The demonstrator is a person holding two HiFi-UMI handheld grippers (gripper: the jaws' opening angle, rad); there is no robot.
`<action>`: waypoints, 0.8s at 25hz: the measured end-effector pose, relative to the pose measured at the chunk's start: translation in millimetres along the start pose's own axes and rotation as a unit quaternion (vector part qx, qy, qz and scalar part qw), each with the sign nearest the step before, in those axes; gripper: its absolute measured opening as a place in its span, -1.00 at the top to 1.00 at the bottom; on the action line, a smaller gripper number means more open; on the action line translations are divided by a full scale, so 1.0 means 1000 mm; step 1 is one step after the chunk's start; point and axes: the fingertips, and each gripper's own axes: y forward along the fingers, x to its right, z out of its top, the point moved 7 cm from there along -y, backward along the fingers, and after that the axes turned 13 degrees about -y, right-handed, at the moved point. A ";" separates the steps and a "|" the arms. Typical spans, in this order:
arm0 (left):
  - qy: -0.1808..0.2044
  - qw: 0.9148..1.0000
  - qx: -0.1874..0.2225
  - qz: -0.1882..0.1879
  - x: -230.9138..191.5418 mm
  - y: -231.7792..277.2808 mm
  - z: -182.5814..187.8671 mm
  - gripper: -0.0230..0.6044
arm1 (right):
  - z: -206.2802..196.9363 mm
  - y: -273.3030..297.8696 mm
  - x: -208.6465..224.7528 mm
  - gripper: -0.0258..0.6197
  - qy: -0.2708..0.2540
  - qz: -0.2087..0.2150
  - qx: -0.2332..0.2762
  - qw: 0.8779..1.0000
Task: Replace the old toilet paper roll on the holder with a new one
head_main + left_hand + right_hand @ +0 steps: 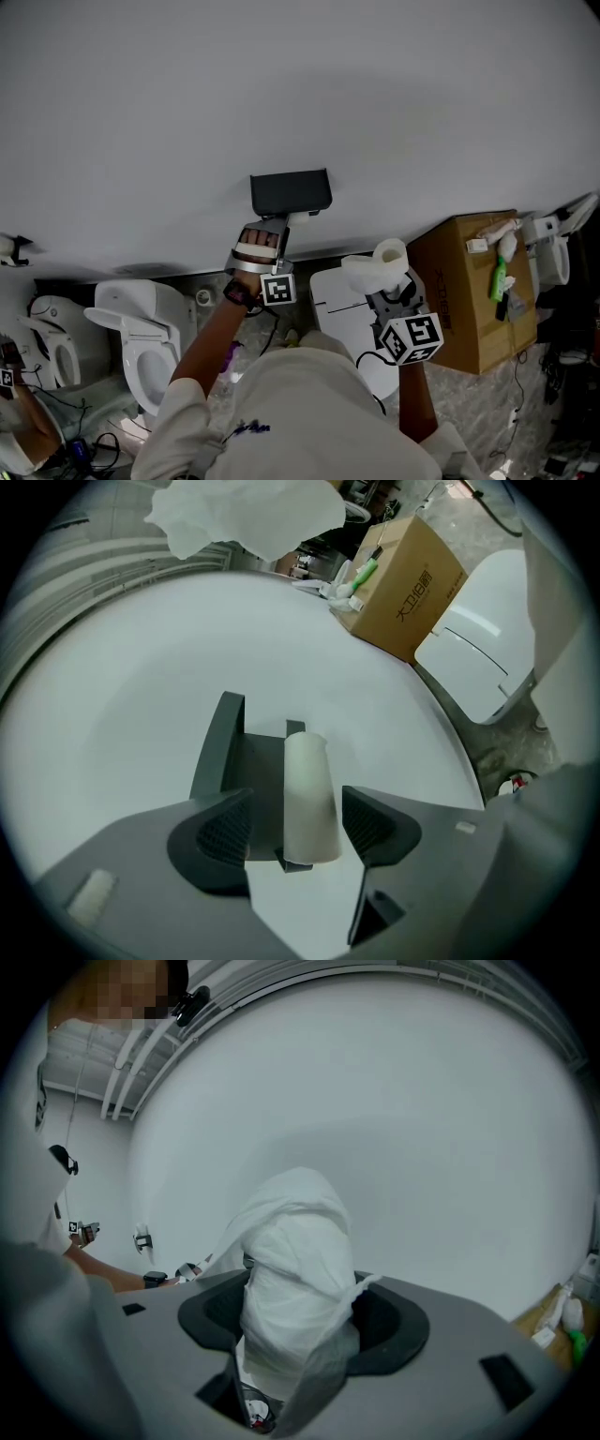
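A black paper holder [291, 192] is fixed to the white wall. In the left gripper view the holder [228, 752] carries a bare whitish cardboard tube [307, 789], the old roll's core. My left gripper [274, 225] reaches up to the holder. Its jaws [298, 832] stand open on either side of the tube, with a narrow gap showing at the left pad. My right gripper [386, 286] is lower and to the right, shut on a new white toilet paper roll [380, 265]. That roll [295, 1269] has a loose crumpled sheet over its top and fills the right gripper view.
A cardboard box [469, 291] with a green bottle [500, 277] on top stands at the right, against the wall. A white toilet [141, 337] stands at the lower left. A white toilet lid [333, 300] lies below the holder, between my arms.
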 end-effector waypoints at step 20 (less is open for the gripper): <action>0.001 1.000 -0.023 0.009 0.011 0.015 -0.001 0.38 | -0.007 -0.001 0.009 0.01 -0.004 -0.003 -0.009 1.000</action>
